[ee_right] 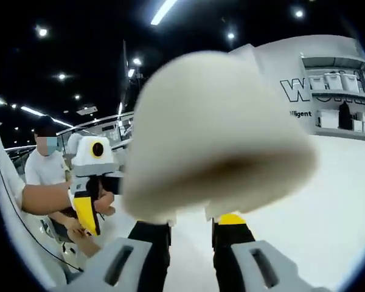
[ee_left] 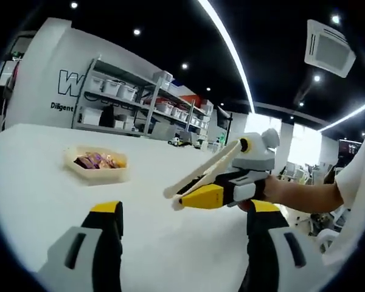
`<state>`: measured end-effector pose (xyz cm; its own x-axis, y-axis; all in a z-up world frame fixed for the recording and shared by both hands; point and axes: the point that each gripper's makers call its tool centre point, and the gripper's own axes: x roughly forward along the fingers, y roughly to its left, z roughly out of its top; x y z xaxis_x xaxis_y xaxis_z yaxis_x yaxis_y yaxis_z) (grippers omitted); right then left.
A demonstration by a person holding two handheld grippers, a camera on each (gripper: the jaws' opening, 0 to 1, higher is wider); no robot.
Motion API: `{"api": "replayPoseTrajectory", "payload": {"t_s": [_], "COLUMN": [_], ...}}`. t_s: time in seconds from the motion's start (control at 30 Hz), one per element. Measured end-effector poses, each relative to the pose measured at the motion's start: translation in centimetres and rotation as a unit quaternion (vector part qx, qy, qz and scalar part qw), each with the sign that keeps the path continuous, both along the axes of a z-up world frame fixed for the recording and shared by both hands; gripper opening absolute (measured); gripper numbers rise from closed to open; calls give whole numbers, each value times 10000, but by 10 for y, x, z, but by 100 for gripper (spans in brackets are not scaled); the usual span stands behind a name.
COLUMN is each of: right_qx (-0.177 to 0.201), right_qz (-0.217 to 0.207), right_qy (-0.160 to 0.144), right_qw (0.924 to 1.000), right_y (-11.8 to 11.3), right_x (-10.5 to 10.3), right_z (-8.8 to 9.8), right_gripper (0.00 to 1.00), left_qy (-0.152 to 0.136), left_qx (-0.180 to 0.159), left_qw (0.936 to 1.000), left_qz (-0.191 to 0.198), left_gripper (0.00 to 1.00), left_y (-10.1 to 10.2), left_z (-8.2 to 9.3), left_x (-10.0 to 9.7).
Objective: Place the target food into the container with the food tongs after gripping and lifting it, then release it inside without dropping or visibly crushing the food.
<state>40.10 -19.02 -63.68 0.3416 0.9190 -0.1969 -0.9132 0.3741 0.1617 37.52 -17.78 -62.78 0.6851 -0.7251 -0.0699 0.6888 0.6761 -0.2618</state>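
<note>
Currently your left gripper (ee_left: 181,243) hovers over the white table (ee_left: 36,182), jaws spread apart, gripping nothing. Your right gripper (ee_left: 222,194) pinches cream food tongs (ee_left: 201,173) (arms parted at the tips). Wrapped snacks (ee_left: 97,161) sit in the shallow tray (ee_left: 103,175), well apart from the tongs.

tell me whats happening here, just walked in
A person holds a gripper in each hand above a white table. The right gripper is shut on a pair of cream food tongs, held in the air. The left gripper is open and holds nothing. A tray with wrapped snacks sits on the table beyond the tongs' tips. Nothing has been picked up yet.
</note>
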Motion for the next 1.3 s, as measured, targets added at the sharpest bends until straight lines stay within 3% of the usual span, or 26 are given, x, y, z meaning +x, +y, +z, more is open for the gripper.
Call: {"api": "replayPoseTrajectory", "payload": {"t_s": [0.13, 0.33, 0.43, 1.0, 1.17, 1.23, 1.3], "right_qx": [30, 274, 486, 788, 1064, 1079, 1171], "right_qz": [154, 304, 394, 653, 739, 763, 814], "right_qy": [-102, 54, 162, 102, 328, 311, 393], "right_qw": [9998, 9991, 9979, 9947, 9910, 9907, 9890], "right_y": [6, 11, 14, 16, 13, 13, 12], "right_x": [-6, -10, -14, -24, -25, -27, -29], "right_z": [4, 11, 18, 32, 41, 42, 44], "right_gripper": [20, 20, 20, 20, 20, 20, 20], "left_qy": [-16, 48, 20, 45, -26, -81, -89], "left_qx": [-232, -503, -501, -952, -1278, -1309, -1254], "left_qw": [9997, 9983, 9983, 9931, 9857, 9835, 9840], "left_qz": [-107, -286, -305, -684, -1099, -1246, -1260], "left_gripper": [83, 82, 82, 81, 67, 58, 56], "left_y": [1, 2, 2, -6, -10, -13, -15], "left_z": [6, 11, 14, 27, 36, 38, 36], "left_x": [-1, -3, -2, -8, -21, -26, -26]}}
